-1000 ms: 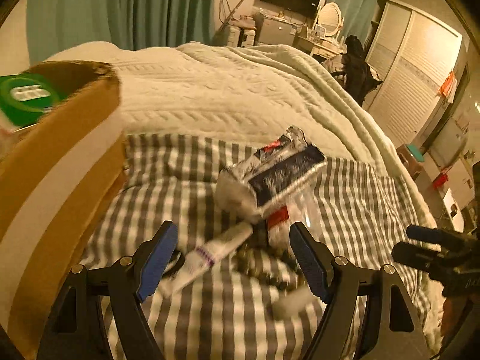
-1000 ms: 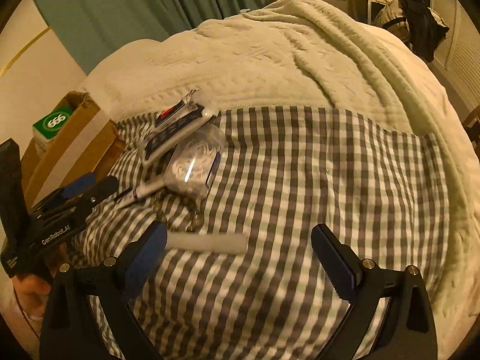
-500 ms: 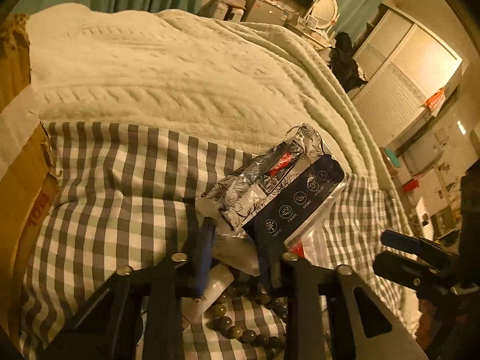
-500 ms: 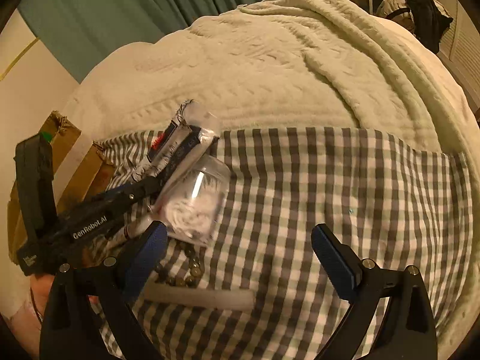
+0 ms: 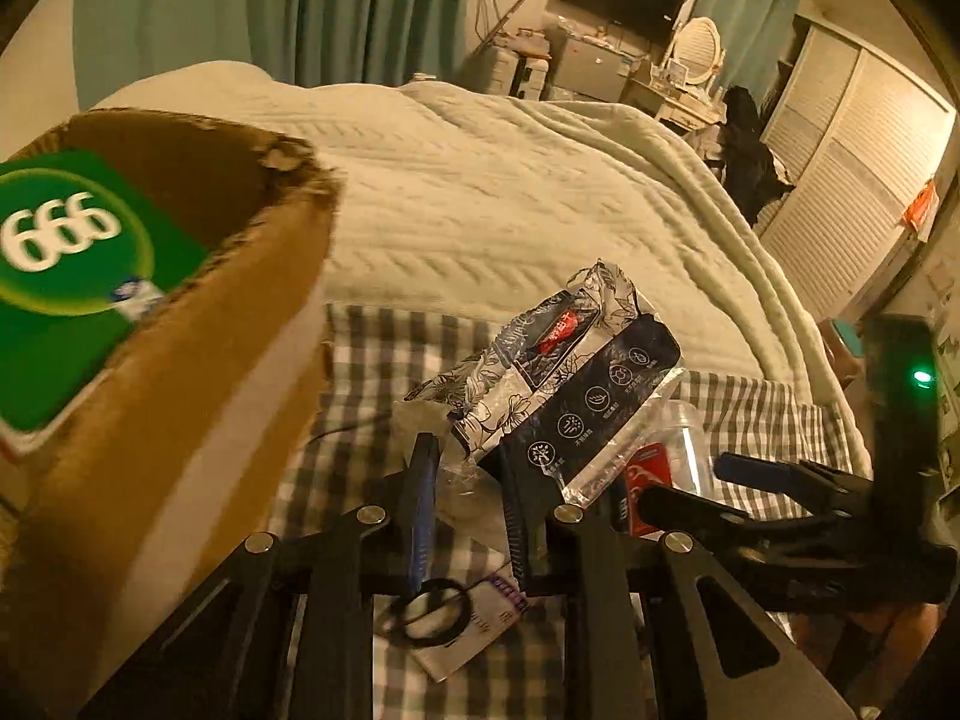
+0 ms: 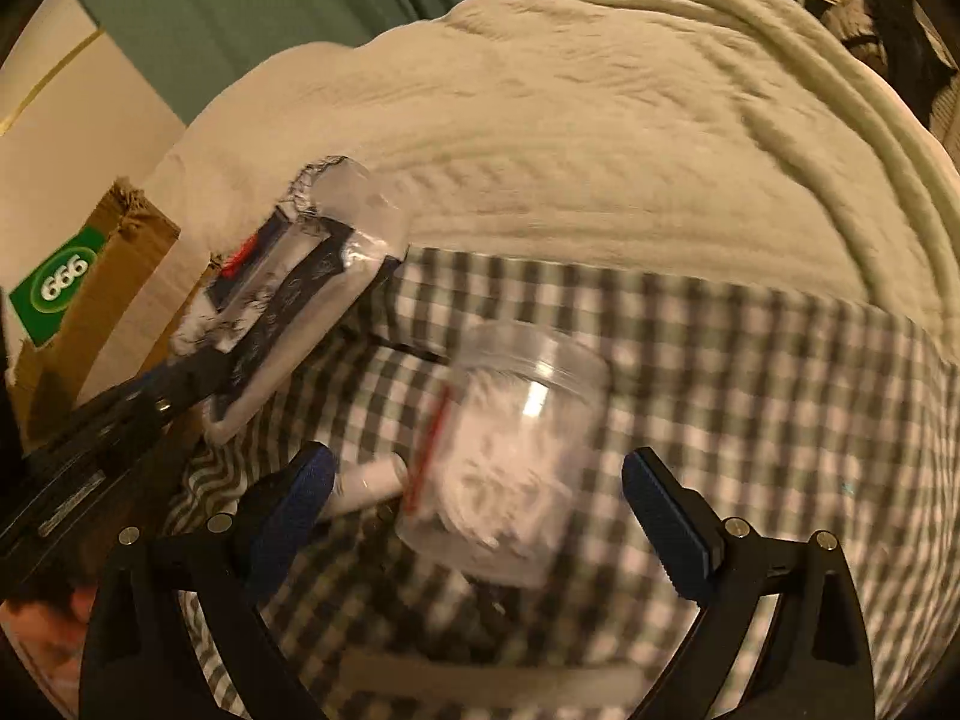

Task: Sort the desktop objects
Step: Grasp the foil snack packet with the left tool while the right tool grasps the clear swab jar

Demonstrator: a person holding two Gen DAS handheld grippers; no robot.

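My left gripper point(image 5: 468, 498) is shut on the plastic end of a patterned packet bundle point(image 5: 564, 372) and holds it above the checked cloth point(image 5: 372, 348); it also shows in the right wrist view point(image 6: 288, 294). My right gripper point(image 6: 474, 492) is open around a clear plastic jar point(image 6: 510, 450) of white contents lying on the cloth, its fingers apart from it. A white tube point(image 6: 366, 480) lies beside the jar. A black hair tie point(image 5: 429, 612) and a tube point(image 5: 474, 630) lie under the left gripper.
An open cardboard box point(image 5: 198, 372) with a green 666 pack point(image 5: 66, 276) inside stands at the left. A cream quilt point(image 5: 480, 192) covers the bed behind the cloth. A flat white strip point(image 6: 492, 681) lies near the right gripper's base.
The left gripper shut on the packet bundle and lifted it back toward the box. The right gripper moved forward until the clear jar lay between its open fingers.
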